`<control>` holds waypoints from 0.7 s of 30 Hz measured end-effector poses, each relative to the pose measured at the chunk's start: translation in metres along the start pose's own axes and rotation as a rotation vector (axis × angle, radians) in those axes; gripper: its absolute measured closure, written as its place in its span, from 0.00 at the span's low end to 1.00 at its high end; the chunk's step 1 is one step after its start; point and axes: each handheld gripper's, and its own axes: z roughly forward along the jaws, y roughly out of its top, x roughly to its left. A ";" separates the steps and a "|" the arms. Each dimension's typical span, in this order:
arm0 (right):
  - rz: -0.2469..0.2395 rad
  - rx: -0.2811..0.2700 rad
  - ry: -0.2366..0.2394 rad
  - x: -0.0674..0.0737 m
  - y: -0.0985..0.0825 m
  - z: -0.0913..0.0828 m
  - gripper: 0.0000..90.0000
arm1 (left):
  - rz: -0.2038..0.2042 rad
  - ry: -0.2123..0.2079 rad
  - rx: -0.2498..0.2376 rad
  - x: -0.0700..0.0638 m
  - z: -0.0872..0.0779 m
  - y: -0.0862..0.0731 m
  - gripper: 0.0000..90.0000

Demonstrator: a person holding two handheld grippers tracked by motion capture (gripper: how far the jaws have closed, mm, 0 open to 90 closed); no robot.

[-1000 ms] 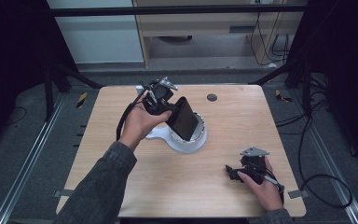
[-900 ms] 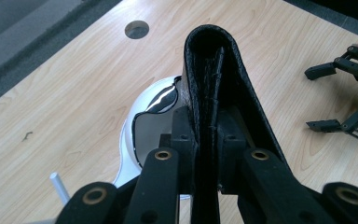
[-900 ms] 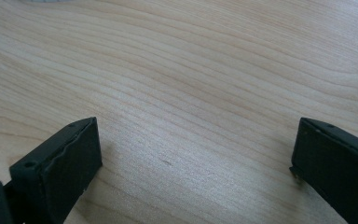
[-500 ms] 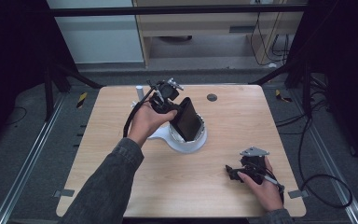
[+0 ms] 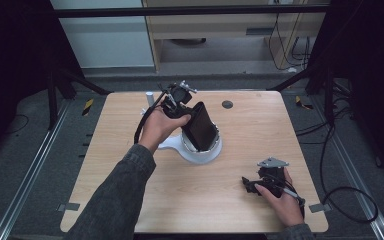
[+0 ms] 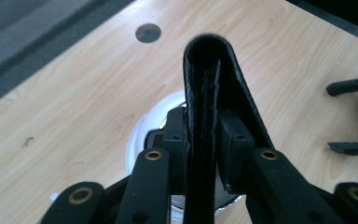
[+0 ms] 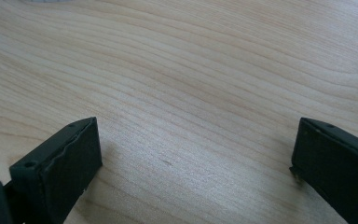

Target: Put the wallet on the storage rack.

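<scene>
Black case point(image 5: 201, 127) stands tilted in the white holder point(image 5: 200, 152), left gripper point(image 6: 209, 154) barely loosening around it.

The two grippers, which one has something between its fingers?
The left gripper, at the table's far side: a black leather case stands between its fingers over the white stand. The right gripper shows bare wood between wide-open fingers.
</scene>
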 end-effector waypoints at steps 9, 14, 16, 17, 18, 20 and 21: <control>0.001 0.001 -0.001 0.000 0.000 0.000 0.02 | 0.011 0.040 -0.058 0.001 -0.017 0.000 0.80; 0.001 0.001 -0.001 0.000 0.000 0.000 0.02 | 0.011 0.052 -0.041 0.001 -0.019 0.002 0.88; 0.001 0.000 -0.001 0.000 0.000 0.000 0.02 | 0.008 0.056 -0.038 0.003 -0.019 0.004 0.89; 0.001 0.000 -0.001 0.000 0.000 0.000 0.02 | -0.003 0.055 -0.043 0.003 -0.018 0.004 0.89; 0.001 0.001 -0.001 0.000 0.000 0.000 0.02 | -0.006 0.054 -0.043 0.005 -0.018 0.004 0.88; 0.001 0.000 -0.001 0.000 0.000 0.000 0.02 | -0.014 0.054 -0.050 0.007 -0.018 0.003 0.86; 0.001 0.001 -0.001 0.000 0.000 0.000 0.02 | -0.015 0.055 -0.052 0.007 -0.018 0.003 0.84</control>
